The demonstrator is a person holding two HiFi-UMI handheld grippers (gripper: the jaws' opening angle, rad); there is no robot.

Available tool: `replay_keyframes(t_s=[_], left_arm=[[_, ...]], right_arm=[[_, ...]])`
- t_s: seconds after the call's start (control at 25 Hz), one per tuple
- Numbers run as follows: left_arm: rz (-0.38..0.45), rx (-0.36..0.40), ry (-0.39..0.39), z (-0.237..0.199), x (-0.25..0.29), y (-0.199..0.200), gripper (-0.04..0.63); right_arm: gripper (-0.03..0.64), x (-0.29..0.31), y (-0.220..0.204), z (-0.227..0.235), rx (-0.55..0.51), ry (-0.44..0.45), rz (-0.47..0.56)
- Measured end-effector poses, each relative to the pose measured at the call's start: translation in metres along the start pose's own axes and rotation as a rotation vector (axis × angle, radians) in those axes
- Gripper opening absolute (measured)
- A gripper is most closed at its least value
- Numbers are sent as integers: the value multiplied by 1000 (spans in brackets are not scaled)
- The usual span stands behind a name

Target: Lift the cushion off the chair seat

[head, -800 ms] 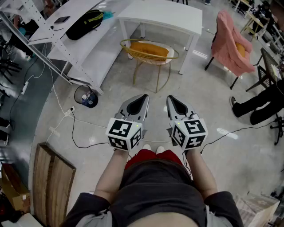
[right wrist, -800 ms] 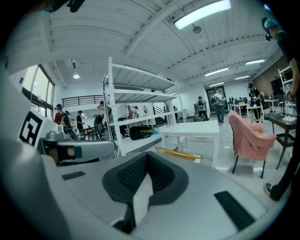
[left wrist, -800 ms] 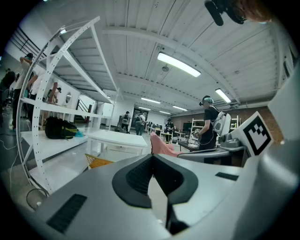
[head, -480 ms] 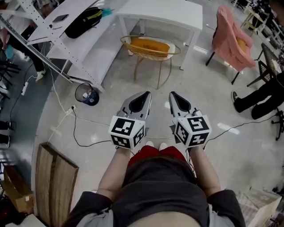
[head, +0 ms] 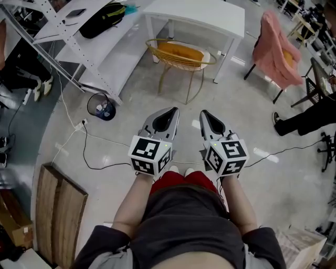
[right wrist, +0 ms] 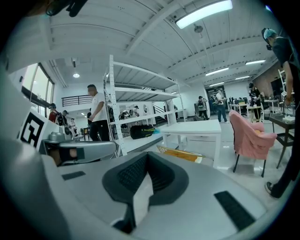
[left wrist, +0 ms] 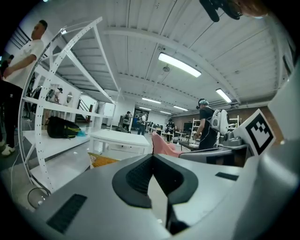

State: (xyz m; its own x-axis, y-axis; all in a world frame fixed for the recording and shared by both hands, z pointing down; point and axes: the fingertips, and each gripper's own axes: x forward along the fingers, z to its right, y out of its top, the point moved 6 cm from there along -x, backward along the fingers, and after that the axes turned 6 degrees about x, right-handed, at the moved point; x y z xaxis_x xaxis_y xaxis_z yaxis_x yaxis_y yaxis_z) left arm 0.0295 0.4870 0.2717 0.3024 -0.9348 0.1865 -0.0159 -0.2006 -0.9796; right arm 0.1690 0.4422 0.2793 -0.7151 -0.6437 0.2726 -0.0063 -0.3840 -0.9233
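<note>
left gripper (head: 169,111): clenched, empty | right gripper (head: 205,113): clenched, empty | cushion (head: 180,52): on chair (head: 181,63) seat, upper centre, well apart from both

Left gripper (head: 170,111), right gripper (head: 204,113): both closed.

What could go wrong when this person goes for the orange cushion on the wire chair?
The cable on the floor lies between the person and the chair; a foot might catch it. The left gripper and right gripper are shut, so they must open before taking the cushion. The white table stands close behind the chair; a high lift might bump it.
</note>
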Motion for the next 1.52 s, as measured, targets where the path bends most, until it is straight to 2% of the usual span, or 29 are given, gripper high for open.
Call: replay_keyframes(t_s=[0.36, 0.92, 1.24, 1.52], left_arm=[[-18, 9, 23, -12, -1, 0, 11], [-35, 18, -1, -19, 15, 3, 11], [-52, 15, 0, -33, 47, 2, 11], [-68, 12, 10, -58, 95, 5, 11]], right_arm=[[18, 13, 3, -5, 29, 20, 29], [18, 17, 7, 0, 3, -11, 40], [18, 40, 9, 23, 24, -27, 22], [18, 86, 26, 55, 35, -10, 11]])
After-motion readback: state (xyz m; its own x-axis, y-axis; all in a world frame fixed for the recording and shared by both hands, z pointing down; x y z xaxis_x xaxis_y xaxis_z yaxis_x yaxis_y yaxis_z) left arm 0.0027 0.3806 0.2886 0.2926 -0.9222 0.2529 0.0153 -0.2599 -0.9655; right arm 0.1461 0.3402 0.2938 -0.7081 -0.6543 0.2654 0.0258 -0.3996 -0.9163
